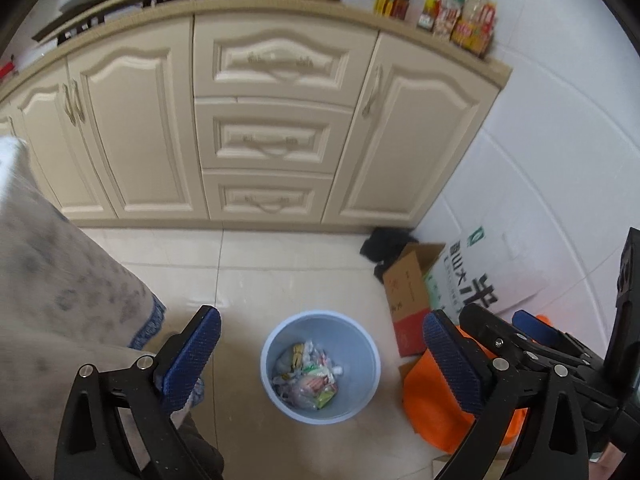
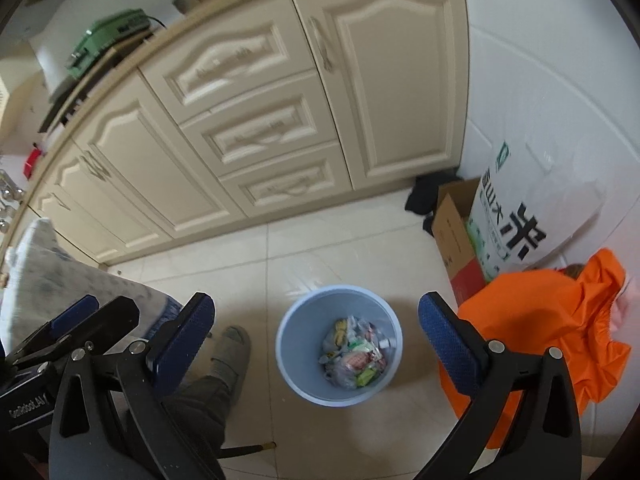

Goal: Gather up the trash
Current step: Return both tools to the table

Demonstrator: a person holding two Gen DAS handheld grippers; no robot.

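A pale blue waste bin (image 1: pixel 356 344) stands on the tiled floor, with wrappers and plastic trash (image 1: pixel 308 384) piled in its bottom. My left gripper (image 1: pixel 320 322) hangs above it, open, with nothing between its blue pads. In the right wrist view the same bin (image 2: pixel 308 332) and trash (image 2: pixel 356 360) lie below my right gripper (image 2: pixel 316 306), which is also open and holds nothing. Each gripper shows at the edge of the other's view: the right gripper's fingers (image 1: pixel 532 326) on the right, the left gripper's fingers (image 2: pixel 76 314) on the left.
Cream kitchen cabinets (image 1: pixel 272 148) stand behind the bin. Right of the bin are an orange bag (image 2: pixel 560 320), an open cardboard box (image 2: pixel 452 232) and a white rice sack (image 2: pixel 516 224). A patterned cloth (image 1: pixel 60 280) hangs at the left. A person's foot (image 2: pixel 232 344) is beside the bin.
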